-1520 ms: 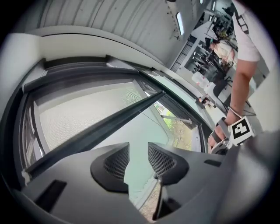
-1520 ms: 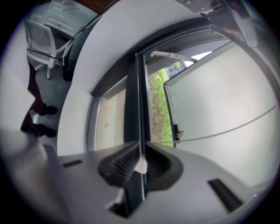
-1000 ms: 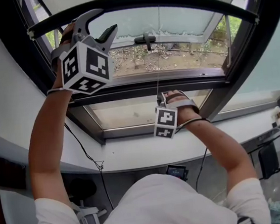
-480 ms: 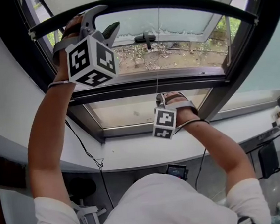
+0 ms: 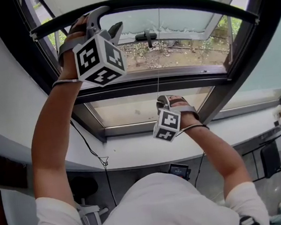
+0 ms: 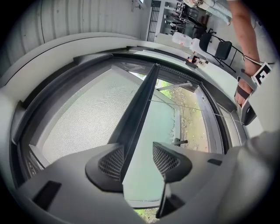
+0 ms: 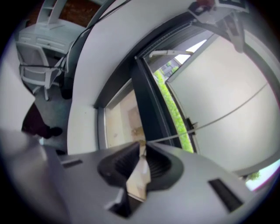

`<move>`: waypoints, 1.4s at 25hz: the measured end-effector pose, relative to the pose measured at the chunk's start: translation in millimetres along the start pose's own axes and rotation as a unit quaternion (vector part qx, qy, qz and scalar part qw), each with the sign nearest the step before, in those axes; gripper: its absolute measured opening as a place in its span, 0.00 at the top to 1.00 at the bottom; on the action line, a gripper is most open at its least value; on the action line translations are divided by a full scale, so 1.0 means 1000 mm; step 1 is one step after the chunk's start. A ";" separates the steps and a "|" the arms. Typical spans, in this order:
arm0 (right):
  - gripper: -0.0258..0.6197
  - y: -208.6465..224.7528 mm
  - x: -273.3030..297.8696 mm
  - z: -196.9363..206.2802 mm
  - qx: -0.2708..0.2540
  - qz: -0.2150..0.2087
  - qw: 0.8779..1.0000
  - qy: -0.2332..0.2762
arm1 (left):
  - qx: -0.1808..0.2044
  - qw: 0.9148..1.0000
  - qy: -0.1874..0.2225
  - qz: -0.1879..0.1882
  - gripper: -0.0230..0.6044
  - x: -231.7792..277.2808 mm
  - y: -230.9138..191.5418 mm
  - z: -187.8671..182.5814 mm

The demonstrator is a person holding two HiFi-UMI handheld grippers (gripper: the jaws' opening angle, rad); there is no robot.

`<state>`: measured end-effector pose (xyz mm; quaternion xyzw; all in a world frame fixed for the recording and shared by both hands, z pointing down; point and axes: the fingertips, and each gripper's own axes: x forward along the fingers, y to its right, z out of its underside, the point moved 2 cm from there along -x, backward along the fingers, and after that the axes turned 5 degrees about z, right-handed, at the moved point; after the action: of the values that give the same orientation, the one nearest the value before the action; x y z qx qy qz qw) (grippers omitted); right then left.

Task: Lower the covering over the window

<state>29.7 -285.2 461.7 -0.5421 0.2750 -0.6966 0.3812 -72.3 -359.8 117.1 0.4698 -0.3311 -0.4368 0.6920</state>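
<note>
The right gripper [image 7: 142, 151] is held nearest, its jaws almost pressed together and pinching a thin pull cord [image 7: 210, 118], which runs up across the pane. Higher up, the left gripper [image 6: 138, 162] is spread wide, and the blind's dark bottom rail [image 6: 139, 107] is seen between its jaws. The pale woven blind [image 6: 83, 118] is rolled down only over the window's top.
</note>
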 end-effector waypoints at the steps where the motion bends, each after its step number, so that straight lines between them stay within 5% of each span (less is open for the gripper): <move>1: 0.89 0.001 0.000 0.001 0.017 0.000 1.000 0.002 | -0.006 1.000 0.000 -0.001 0.64 0.000 0.000 0.000; 6: 0.89 0.001 0.000 0.002 0.048 0.000 0.999 0.010 | 0.000 1.000 -0.018 -0.004 0.66 0.002 -0.002 0.001; 9: 0.89 -0.002 -0.001 -0.002 0.049 -0.001 0.999 0.017 | 0.027 0.999 -0.039 -0.005 0.75 0.002 -0.007 0.001; 14: 0.89 -0.005 -0.004 -0.009 0.043 0.000 0.999 0.019 | 0.078 0.994 -0.072 0.007 0.76 0.005 -0.004 0.004; 22: 0.89 -0.008 0.000 -0.012 0.050 0.012 0.998 0.048 | 0.075 0.991 -0.109 0.029 0.76 0.005 0.000 0.004; 26: 0.89 -0.009 0.006 -0.006 0.117 0.031 0.989 0.088 | 0.070 0.990 -0.118 0.039 0.76 0.006 0.006 0.007; 35: 0.89 -0.018 0.015 0.015 0.239 -0.017 0.967 0.082 | 0.076 0.985 -0.139 0.063 0.76 0.009 0.034 0.018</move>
<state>37.9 -287.7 487.9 -0.3811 0.1218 -0.7907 0.4635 -74.5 -368.6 155.7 0.4344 -0.4852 -0.4270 0.6274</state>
